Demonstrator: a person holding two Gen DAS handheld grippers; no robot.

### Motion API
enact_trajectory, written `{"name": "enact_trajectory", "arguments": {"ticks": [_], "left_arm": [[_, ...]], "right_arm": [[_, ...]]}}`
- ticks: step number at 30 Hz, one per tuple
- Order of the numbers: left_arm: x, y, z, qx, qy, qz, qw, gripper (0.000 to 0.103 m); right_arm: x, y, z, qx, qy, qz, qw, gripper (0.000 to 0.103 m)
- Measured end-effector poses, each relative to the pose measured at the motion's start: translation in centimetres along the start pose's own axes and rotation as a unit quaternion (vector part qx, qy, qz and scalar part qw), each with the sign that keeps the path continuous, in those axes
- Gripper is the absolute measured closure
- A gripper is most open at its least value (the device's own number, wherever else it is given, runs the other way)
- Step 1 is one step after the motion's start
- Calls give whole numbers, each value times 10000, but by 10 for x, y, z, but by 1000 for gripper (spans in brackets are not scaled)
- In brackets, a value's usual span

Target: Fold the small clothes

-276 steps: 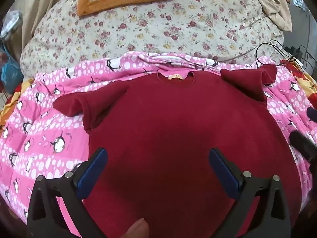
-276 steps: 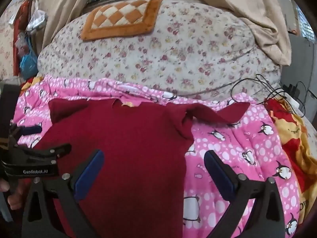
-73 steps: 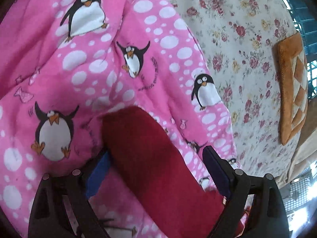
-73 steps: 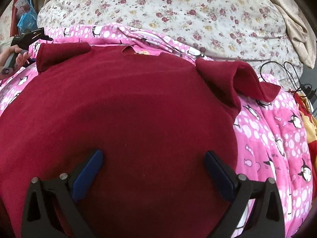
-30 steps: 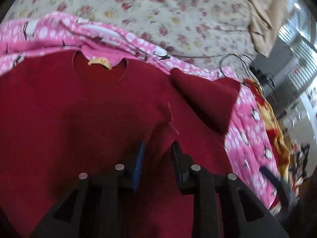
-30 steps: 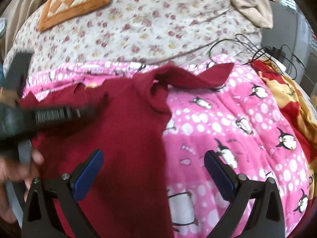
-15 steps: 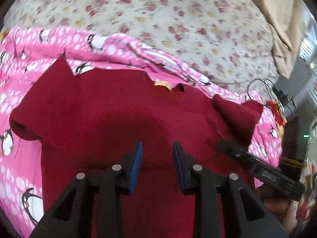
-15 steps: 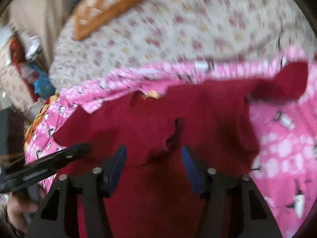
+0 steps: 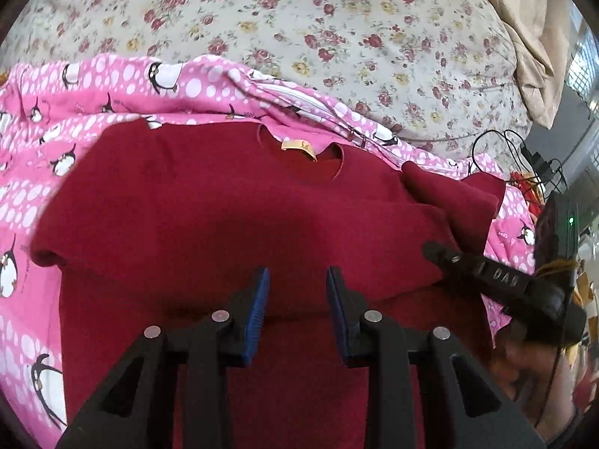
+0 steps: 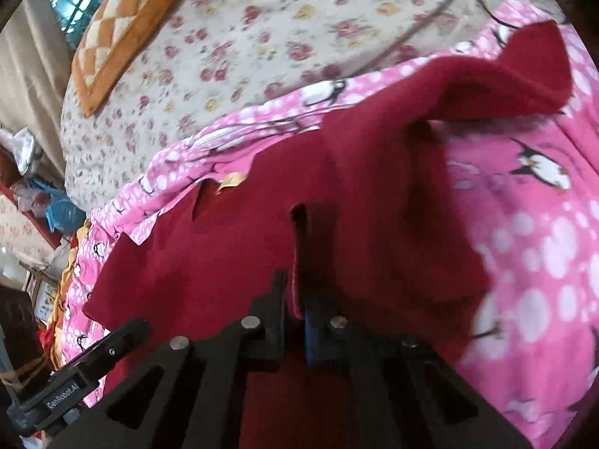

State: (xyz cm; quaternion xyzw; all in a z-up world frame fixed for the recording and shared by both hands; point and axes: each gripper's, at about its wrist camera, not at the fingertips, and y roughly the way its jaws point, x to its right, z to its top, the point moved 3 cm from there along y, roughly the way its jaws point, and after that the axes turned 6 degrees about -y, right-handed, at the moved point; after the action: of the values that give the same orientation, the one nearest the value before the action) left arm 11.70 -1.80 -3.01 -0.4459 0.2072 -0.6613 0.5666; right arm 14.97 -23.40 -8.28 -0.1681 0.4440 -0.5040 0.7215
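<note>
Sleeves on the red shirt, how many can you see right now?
2. One sleeve lies flat at the shirt's left edge on the pink penguin blanket; the other sleeve is crumpled at the right edge, near the cables.

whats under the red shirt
The red shirt lies on a pink penguin blanket, which shows around its edges. Beyond that is a floral sheet. What lies directly beneath the shirt's middle is covered.
</note>
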Motion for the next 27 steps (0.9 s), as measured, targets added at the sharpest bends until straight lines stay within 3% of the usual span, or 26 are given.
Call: {"name": "enact_trajectory", "arguments": {"ticks": [3, 5, 8, 11, 13, 15, 17, 19, 22, 24, 27], "left_arm": [[2, -5, 1, 122, 66, 8, 9999, 97], [1, -13, 4, 325, 53, 2, 9995, 97], [-7, -33, 15, 877, -66, 20, 9961, 97], [-28, -48, 31, 1369, -313, 292, 9897, 96], [-43, -35, 40, 1227, -455, 613, 9895, 96], [-65, -10, 40, 720, -929, 640, 9910, 96], [-87, 14, 29, 125, -1428, 679, 9873, 96], [-94, 14, 29, 152, -1601, 609, 9851, 96], [-88, 15, 29, 179, -1438, 740, 9867, 96], [-84, 18, 27, 202, -1346, 844, 9871, 96], [-85, 13, 32, 346, -1315, 797, 9875, 96]], "right_arm": [[27, -20, 5, 170, 320, -474, 9982, 97], [38, -28, 7, 254, 499, -564, 9968, 97], [40, -26, 6, 187, 485, -578, 9970, 97], [39, -23, 6, 154, 464, -574, 9972, 97], [39, -24, 5, 101, 424, -486, 9979, 97], [38, -27, 6, 49, 362, -409, 9985, 93], [31, -39, 8, 153, 239, -529, 9982, 91], [17, -56, 11, 399, -117, -786, 9960, 87], [-20, -77, 11, 921, -1021, -1001, 9854, 78], [-46, -76, 9, 1219, -1627, -932, 9747, 59], [-50, -41, 19, 896, -1861, -925, 9740, 55]]}}
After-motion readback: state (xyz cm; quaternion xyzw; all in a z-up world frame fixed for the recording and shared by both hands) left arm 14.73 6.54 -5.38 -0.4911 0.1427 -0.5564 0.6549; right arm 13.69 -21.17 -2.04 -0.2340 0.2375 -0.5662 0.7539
